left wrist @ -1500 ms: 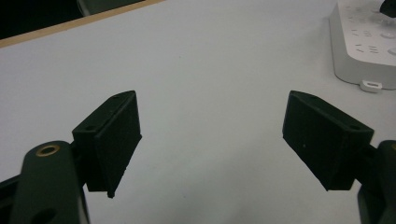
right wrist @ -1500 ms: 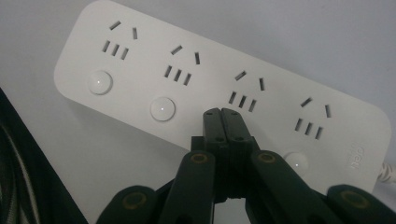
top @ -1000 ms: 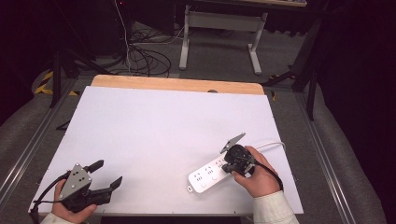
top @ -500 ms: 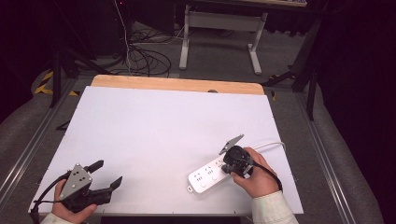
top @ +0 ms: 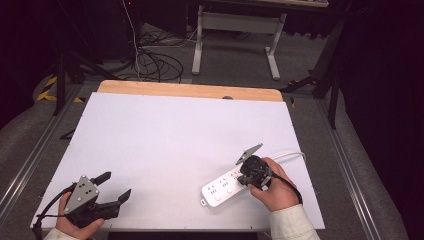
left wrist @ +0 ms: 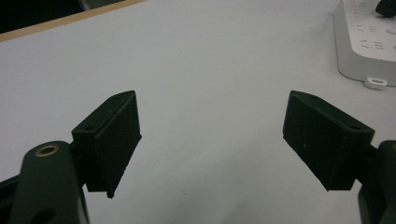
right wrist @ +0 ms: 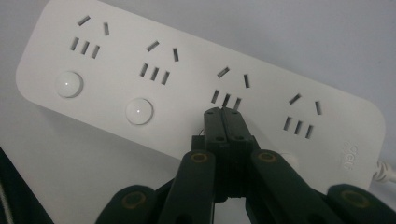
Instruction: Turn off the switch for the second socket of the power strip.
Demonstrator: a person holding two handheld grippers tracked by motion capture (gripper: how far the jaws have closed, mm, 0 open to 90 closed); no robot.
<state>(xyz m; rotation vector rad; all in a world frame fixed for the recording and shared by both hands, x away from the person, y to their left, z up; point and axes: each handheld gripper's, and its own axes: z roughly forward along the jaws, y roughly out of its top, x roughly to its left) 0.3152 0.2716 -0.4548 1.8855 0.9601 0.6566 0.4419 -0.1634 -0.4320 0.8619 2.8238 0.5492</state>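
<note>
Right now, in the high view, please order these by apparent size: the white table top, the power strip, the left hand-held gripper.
1. White table top.
2. Left hand-held gripper and power strip: they look alike; unranked, the strip being partly covered.

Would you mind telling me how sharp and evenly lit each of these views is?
High view: the white table is bright and even, its surroundings dark. Left gripper view: the near jaws are soft, the power strip at the corner slightly blurred. Right gripper view: the strip's sockets are crisp, and shade darkens the lower left.
</note>
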